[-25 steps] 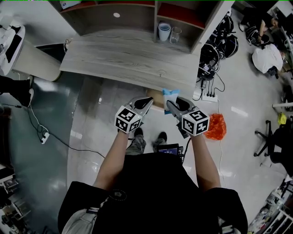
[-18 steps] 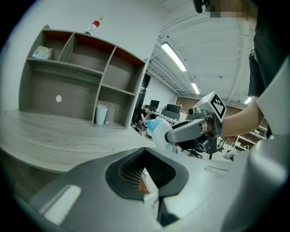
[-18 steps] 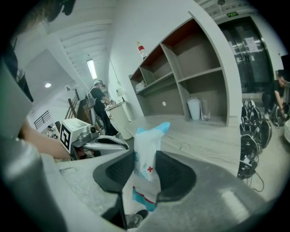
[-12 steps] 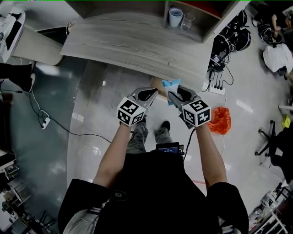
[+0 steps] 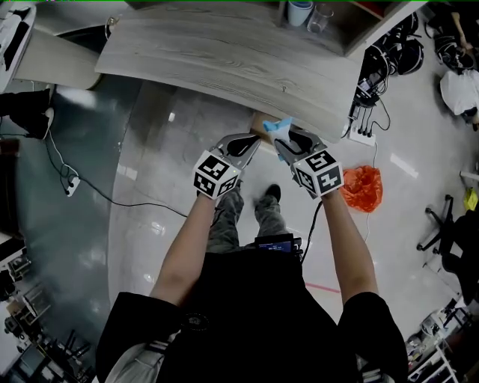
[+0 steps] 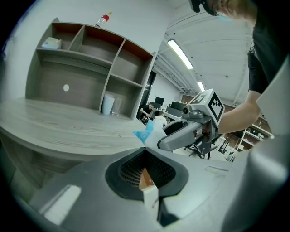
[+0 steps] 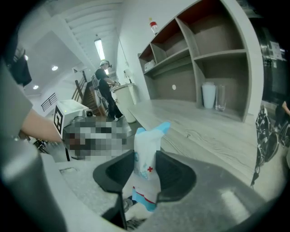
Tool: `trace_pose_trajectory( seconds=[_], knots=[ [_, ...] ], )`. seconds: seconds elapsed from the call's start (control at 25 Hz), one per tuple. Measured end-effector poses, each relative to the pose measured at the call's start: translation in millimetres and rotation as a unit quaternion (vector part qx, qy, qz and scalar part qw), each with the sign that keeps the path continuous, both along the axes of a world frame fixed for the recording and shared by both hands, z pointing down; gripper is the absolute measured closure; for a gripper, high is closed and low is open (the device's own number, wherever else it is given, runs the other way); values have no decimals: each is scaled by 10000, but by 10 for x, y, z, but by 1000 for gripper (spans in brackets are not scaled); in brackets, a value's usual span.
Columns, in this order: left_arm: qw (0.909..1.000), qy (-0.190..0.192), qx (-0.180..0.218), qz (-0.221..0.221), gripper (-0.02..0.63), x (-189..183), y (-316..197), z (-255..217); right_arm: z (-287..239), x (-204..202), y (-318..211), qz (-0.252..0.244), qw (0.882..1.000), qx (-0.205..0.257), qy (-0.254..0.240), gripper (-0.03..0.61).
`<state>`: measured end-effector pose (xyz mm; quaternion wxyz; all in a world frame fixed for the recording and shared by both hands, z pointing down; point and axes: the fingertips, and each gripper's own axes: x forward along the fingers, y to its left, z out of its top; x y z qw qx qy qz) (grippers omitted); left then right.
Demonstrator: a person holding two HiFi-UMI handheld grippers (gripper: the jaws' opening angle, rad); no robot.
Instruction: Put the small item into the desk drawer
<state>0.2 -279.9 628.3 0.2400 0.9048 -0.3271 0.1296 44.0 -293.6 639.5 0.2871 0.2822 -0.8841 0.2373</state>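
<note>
My right gripper [image 5: 284, 139] [image 7: 145, 168] is shut on a small white and blue packet [image 7: 147, 144] with a red cross, which sticks up out of the jaws. In the head view the packet [image 5: 281, 125] sits just below the front edge of the grey wooden desk [image 5: 224, 60]. A tan drawer box [image 5: 259, 123] juts from under that edge, right beside the packet. My left gripper [image 5: 250, 141] [image 6: 147, 180] is shut with nothing in it, close to the left of the right one. The left gripper view shows the right gripper [image 6: 181, 134] with the packet [image 6: 146, 134].
A shelf unit [image 6: 90, 72] stands on the desk's far side, with a white cup [image 5: 300, 10] and a glass [image 5: 320, 16] in one compartment. On the floor at right are an orange bag [image 5: 362, 188], a power strip [image 5: 364, 135] and cables. The person's feet [image 5: 269, 196] are below the grippers.
Both grippers have moved forward, up to the desk's front edge, and the packet now reaches the tan drawer box. The right gripper still holds the packet.
</note>
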Motion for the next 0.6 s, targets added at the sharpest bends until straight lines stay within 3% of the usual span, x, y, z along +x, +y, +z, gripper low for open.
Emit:
trace_pose_trajectory(
  seconds=[0.6],
  knots=[
    [9998, -105, -132, -48, 614, -82, -53, 405, 710, -8, -87, -577, 9927, 137, 1050, 426]
  ],
)
